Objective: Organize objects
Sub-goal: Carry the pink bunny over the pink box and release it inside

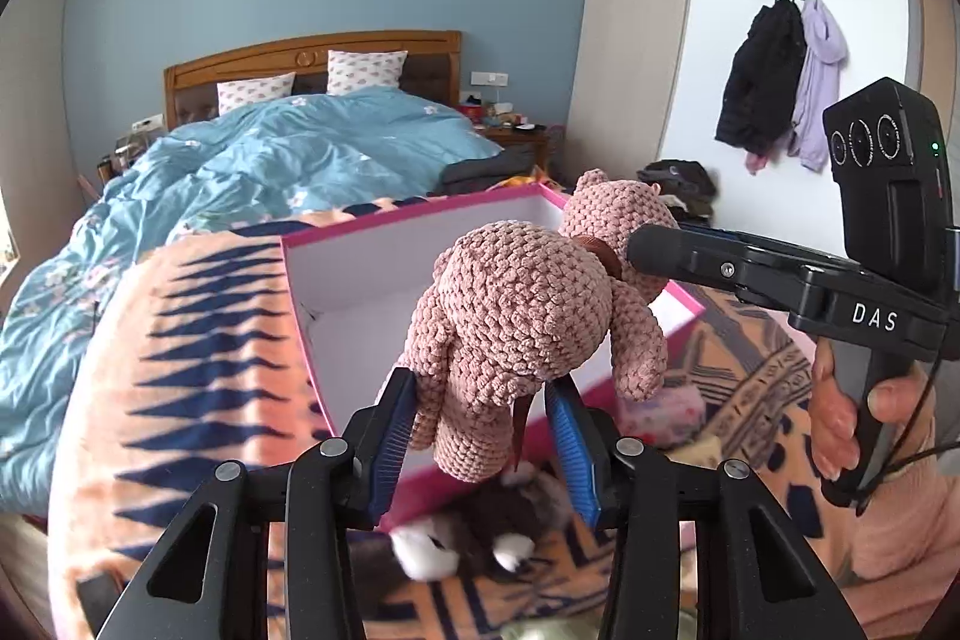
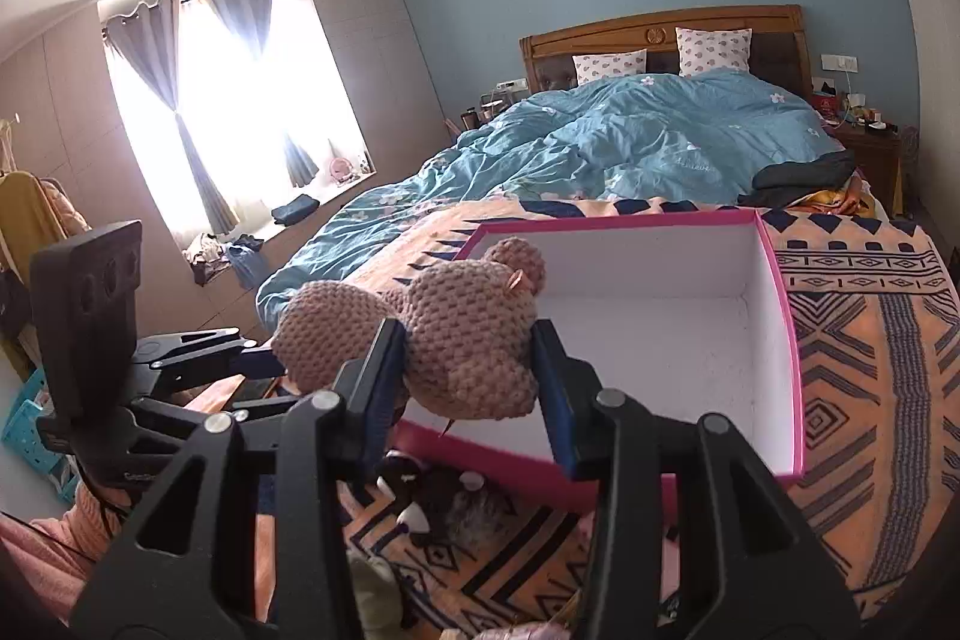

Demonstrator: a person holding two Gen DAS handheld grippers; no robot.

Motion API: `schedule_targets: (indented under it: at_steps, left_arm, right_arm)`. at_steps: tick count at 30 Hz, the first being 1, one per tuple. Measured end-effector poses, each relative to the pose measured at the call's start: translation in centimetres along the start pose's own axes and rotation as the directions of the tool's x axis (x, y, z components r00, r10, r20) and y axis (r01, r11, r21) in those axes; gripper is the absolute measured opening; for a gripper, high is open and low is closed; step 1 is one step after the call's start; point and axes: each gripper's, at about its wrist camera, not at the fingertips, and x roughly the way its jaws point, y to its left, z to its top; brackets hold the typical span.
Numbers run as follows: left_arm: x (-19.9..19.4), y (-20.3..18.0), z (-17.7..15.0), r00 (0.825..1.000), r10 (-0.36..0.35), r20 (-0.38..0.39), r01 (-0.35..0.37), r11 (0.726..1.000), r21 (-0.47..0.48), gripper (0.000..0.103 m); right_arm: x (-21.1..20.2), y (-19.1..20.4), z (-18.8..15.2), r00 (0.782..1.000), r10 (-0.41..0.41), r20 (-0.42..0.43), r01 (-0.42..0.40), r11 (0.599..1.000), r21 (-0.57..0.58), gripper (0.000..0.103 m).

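**A:** Your left claw first: blue pads narrowed onto the crocheted bear, pinching its lower body and legs. It hangs clear of the bed, so both ends stay supported while you carry it.

**B:** And your right claw has the other end. Those pads are clamped on either side of the bear's head, ears poking up just past the tips. Two grips on one soft toy, I'd say so it doesn't flop or swing.

**A:** Directly under both claws, low on the patterned blanket, you've got a dark furry plush with white paws lying against the near wall of the pink box. Not held, just waiting there.

**B:** Right past your fingertips, the box itself. From your right claw the open white interior sits just ahead and slightly right, with nothing visible inside it. The bear hovers over the near-left rim, not yet in.

**A:** So my guess is you're mid-carry, bear heading for that box. You'd want to clear the pink edge before letting go.

**B:** Careful with the near wall; the legs dangle low on your left side and could catch it.

**A:** Further beyond the claws, the blue duvet is bunched up the bed, two pillows against the wooden headboard.

**B:** Far off your left claw's right side, coats hang on wall hooks.
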Motion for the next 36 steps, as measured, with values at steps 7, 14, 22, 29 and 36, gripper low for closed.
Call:
schedule_targets:
  at_steps: [7, 14, 22, 29, 36]
  left_arm:
    - [3.5, 1.3, 1.2, 0.995, 0.068, -0.070, -0.067, 0.998, 0.007, 0.039]
    - [7.3, 2.8, 0.2, 0.984, 0.060, -0.169, -0.065, 0.998, -0.022, 0.039]
    - [8.1, 2.1, -0.8, 0.975, 0.097, -0.202, -0.099, 0.995, 0.003, 0.039]
    - [7.0, 1.5, -1.2, 0.982, 0.081, -0.174, -0.082, 0.997, 0.000, 0.043]
    - [5.8, 1.3, -2.4, 0.988, 0.086, -0.127, -0.086, 0.996, 0.006, 0.052]
  right_arm:
    - [3.3, -2.4, 0.4, 0.999, -0.005, -0.040, 0.007, 0.999, 0.046, 0.045]
    - [6.6, -4.5, -1.1, 0.992, -0.023, -0.126, 0.033, 0.996, 0.080, 0.044]
    - [9.4, -6.2, -2.6, 0.969, -0.037, -0.246, 0.062, 0.994, 0.091, 0.045]
    - [11.2, -5.9, -3.8, 0.937, -0.105, -0.333, 0.123, 0.992, 0.033, 0.051]
    - [8.5, -6.9, -4.2, 0.935, -0.154, -0.318, 0.163, 0.987, 0.001, 0.051]
